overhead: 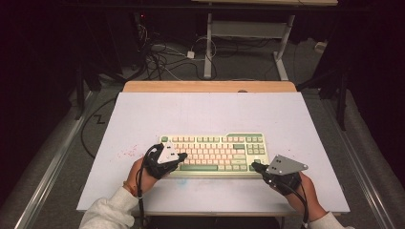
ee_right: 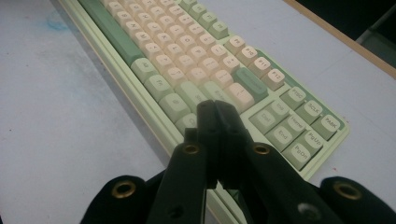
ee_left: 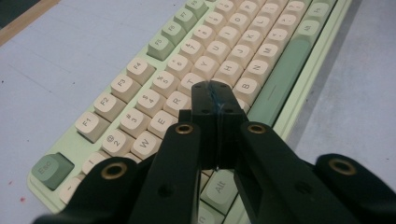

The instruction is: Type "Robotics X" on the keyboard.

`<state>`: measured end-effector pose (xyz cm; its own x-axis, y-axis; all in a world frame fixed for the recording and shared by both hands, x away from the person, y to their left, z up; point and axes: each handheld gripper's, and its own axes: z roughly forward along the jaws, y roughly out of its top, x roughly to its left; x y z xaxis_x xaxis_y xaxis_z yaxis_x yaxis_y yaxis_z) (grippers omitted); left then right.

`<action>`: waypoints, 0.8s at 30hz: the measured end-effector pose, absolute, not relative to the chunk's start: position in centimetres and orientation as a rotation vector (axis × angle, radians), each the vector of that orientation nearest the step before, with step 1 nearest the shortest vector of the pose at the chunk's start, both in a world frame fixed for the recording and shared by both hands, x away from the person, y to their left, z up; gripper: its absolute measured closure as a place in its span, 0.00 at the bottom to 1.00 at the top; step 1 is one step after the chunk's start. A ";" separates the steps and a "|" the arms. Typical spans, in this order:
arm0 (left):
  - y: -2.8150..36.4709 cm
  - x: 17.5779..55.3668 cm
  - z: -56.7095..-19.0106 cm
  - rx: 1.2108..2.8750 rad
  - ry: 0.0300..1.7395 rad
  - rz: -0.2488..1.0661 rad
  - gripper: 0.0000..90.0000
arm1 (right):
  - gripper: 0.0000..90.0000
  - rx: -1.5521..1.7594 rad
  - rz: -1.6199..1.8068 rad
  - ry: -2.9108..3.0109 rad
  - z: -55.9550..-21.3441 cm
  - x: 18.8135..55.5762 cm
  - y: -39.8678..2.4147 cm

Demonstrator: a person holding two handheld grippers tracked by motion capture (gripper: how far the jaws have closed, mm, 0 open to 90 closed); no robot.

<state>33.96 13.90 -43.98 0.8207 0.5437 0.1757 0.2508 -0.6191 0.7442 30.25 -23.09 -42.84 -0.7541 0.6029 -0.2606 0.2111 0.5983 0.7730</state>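
Under the left gripper (overhead: pixel 180 156), jaws pressed together on nothing, the keyboard (overhead: pixel 215 152) lay on the table (overhead: pixel 143 114), its long axis running off rightward toward the right gripper (overhead: pixel 255 165), likewise closed and empty. Each tip hung over one end, equally near; spacebar edge faced the person.

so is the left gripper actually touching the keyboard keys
Cannot tell. In the left gripper view the shut left gripper sits over the keyboard near the T and G keys, but the jaws hide any contact or gap beneath them.
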 end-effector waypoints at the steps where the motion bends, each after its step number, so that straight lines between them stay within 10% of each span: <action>1: 14.0 33.9 -43.9 2.245 0.579 0.506 0.97 | 1.00 0.642 1.030 2.320 -42.8 30.2 -23.1; 24: 16.2 33.7 -43.6 2.230 0.631 0.539 0.97 | 1.00 0.639 1.034 2.316 -42.6 30.2 -23.1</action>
<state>33.68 16.20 -43.57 0.7902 0.5849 0.1827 0.2723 -0.6023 0.7504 30.23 -23.12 -42.64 -0.7534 0.6020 -0.2647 0.2046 0.5972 0.7756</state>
